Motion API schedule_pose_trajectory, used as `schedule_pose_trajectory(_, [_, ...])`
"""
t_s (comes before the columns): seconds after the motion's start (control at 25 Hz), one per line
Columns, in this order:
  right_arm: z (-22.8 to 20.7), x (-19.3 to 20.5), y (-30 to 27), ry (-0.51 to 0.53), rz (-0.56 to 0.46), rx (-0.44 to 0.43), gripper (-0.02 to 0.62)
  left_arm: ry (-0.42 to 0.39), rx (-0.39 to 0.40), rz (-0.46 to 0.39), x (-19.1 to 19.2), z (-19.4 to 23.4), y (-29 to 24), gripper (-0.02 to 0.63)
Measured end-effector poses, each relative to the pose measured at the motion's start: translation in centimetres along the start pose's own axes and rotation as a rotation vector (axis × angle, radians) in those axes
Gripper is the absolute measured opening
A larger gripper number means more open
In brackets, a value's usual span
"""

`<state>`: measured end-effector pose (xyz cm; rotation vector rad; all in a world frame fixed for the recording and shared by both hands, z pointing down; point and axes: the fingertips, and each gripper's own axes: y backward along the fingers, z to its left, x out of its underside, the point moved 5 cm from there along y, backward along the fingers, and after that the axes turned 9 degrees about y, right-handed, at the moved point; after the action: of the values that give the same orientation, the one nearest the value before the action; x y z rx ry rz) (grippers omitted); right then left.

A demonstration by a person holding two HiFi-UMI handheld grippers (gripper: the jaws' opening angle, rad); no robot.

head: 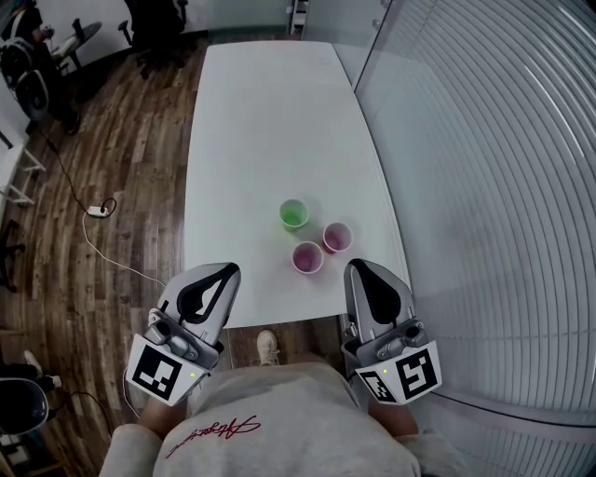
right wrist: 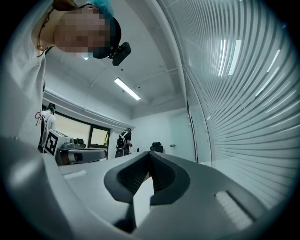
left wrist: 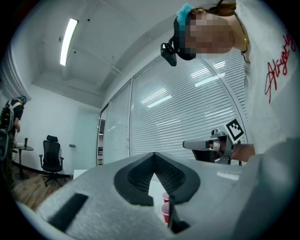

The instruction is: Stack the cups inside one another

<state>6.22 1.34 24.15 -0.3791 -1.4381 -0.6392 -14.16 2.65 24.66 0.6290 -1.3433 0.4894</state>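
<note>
Three cups stand upright and apart near the front right of the white table (head: 261, 121): a green cup (head: 294, 214) and two pink cups (head: 336, 237) (head: 307, 257). My left gripper (head: 227, 271) is shut with nothing in it, level with the table's front edge and left of the cups. Also shut with nothing in it, my right gripper (head: 358, 268) hovers at the front edge just right of them. In the left gripper view the shut jaws (left wrist: 154, 155) hide most of the table; two pink cups (left wrist: 165, 197) (left wrist: 165, 212) peek below them. The right gripper view shows its shut jaws (right wrist: 149, 154) and only bare tabletop (right wrist: 142, 202).
A wall of glass with blinds (head: 484, 186) runs along the table's right side. Wooden floor lies to the left with a cable and power strip (head: 98, 211). Office chairs (head: 154, 28) stand beyond the far end. A shoe (head: 267, 347) shows under the table edge.
</note>
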Motion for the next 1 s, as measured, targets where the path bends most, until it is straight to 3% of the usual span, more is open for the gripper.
schedule_pose_trajectory(0.44, [-0.3, 0.8, 0.7, 0.005, 0.007, 0.042, 0.002, 0.02, 0.016, 0.01, 1.3, 0.7, -0.1, -0.005])
schedule_pose_trajectory(1.0, [-4.7, 2.6, 1.7, -0.013, 0.002, 0.111, 0.002, 0.032, 0.022, 0.029, 2.4, 1.1, -2.8, -0.005])
